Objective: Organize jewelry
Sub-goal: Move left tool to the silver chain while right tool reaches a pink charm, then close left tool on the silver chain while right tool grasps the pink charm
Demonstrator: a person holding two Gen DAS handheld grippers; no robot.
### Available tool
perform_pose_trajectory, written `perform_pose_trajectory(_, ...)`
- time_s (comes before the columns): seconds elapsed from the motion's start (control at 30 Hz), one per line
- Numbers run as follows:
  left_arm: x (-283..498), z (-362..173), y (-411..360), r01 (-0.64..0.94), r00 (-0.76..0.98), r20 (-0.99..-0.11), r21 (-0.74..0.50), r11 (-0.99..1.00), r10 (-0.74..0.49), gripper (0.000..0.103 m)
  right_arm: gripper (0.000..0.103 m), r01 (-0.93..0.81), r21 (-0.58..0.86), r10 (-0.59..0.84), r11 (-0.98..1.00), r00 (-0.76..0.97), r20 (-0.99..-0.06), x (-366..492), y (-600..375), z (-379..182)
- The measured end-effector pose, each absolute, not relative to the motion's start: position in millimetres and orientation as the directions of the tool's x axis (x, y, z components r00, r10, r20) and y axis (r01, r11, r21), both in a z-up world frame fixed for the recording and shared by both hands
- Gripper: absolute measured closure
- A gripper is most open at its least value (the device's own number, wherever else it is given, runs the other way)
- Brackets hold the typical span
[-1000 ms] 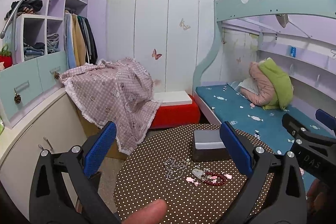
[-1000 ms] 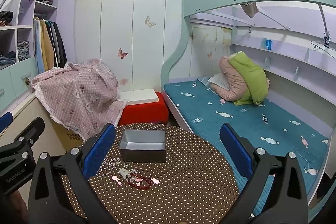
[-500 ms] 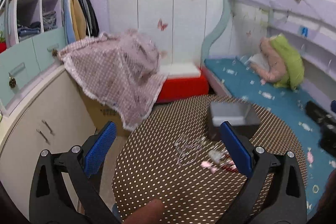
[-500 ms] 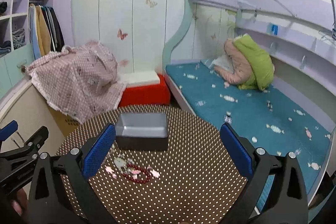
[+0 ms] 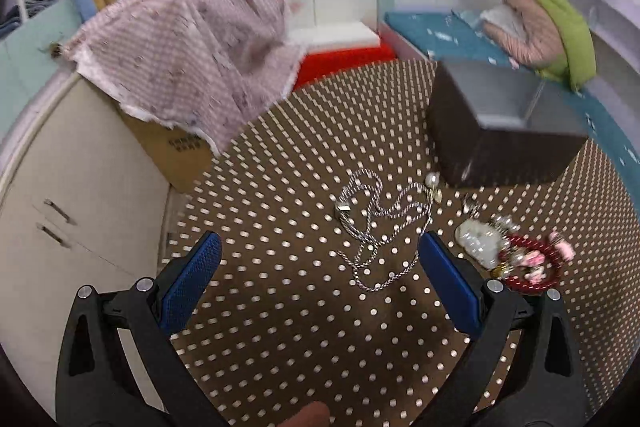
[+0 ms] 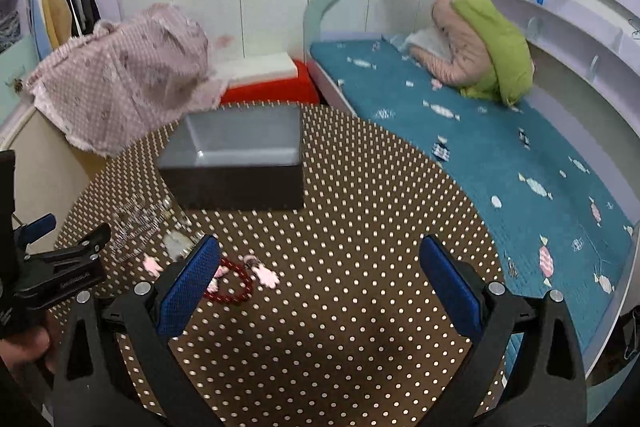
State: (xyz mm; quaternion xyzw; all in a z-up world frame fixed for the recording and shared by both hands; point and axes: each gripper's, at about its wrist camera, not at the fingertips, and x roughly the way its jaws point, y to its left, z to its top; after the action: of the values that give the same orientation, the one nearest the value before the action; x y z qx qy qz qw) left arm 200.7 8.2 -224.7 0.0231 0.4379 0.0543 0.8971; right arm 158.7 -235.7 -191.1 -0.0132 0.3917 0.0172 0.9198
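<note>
Both grippers have dipped closer to the polka-dot worktop [image 5: 280, 307] than a second ago. Left gripper [image 5: 320, 279] hovers with fingers spread wide just short of the tangled silver chain necklace [image 5: 380, 223]. Right gripper [image 6: 320, 283] is likewise spread and empty, its left finger overlapping the red bead bracelet [image 6: 232, 287]. Behind the jewelry stands the open grey box [image 6: 240, 155].

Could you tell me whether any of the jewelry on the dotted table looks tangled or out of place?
Yes: the silver chain lies in a tangled heap on the table, outside the empty gray box, next to the red bead bracelet.
</note>
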Motion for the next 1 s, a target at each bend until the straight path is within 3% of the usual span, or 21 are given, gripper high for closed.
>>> perform_pose_trajectory(0.17, 210.8, -254.5, 6.4, -0.044, 0.560, -0.823, 0.084, 0.996, 0.094, 0.006, 0.008, -0.058, -0.007, 0.032, 0.998, 0.656, -0.754, 166.2, -237.2, -207.6)
perform_pose_trajectory(0.27, 207.6, -264.0, 12.9, -0.037, 0.561, -0.828, 0.002, 0.999, 0.023, 0.017, 0.008, -0.070, -0.004, 0.042, 0.998, 0.643, -0.765, 168.7, -239.4, -215.8)
perform_pose_trajectory(0.37, 203.8, -260.6, 11.1, -0.007, 0.576, -0.818, 0.005, 1.000, 0.008, 0.045, 0.008, -0.080, 0.028, 0.072, 0.996, 0.623, -0.779, 174.0, -243.6, -230.3)
perform_pose_trajectory(0.43, 203.0, -258.4, 8.3, 0.010, 0.579, -0.815, 0.000, 1.000, -0.006, 0.079, 0.008, -0.097, 0.055, 0.103, 0.994, 0.608, -0.787, 176.7, -245.1, -237.4)
perform_pose_trajectory(0.5, 201.9, -255.9, 3.9, 0.040, 0.577, -0.816, -0.018, 0.999, -0.038, 0.089, 0.008, -0.130, 0.074, 0.138, 0.989, 0.593, -0.793, 179.2, -242.9, -243.9)
perform_pose_trajectory(0.57, 199.7, -253.4, 3.8, 0.052, 0.574, -0.816, -0.041, 0.998, -0.063, 0.090, 0.012, -0.155, 0.080, 0.157, 0.985, 0.582, -0.798, 181.4, -240.2, -248.7)
perform_pose_trajectory(0.67, 195.9, -250.7, 5.5, 0.065, 0.573, -0.814, -0.074, 0.995, -0.098, 0.092, 0.029, -0.196, 0.076, 0.176, 0.978, 0.563, -0.807, 188.6, -234.8, -255.5)
perform_pose_trajectory(0.7, 193.5, -249.3, 6.0, 0.067, 0.576, -0.811, -0.077, 0.995, -0.102, 0.099, 0.034, -0.205, 0.085, 0.189, 0.975, 0.565, -0.803, 190.3, -234.8, -255.8)
perform_pose_trajectory(0.83, 187.2, -246.6, 6.4, 0.073, 0.574, -0.811, -0.086, 0.994, -0.113, 0.099, 0.049, -0.242, 0.067, 0.197, 0.968, 0.568, -0.799, 198.4, -230.6, -254.6)
perform_pose_trajectory(1.0, 181.4, -245.1, 6.9, 0.075, 0.576, -0.809, -0.087, 0.993, -0.115, 0.099, 0.052, -0.297, 0.022, 0.192, 0.955, 0.558, -0.807, 200.0, -224.1, -254.9)
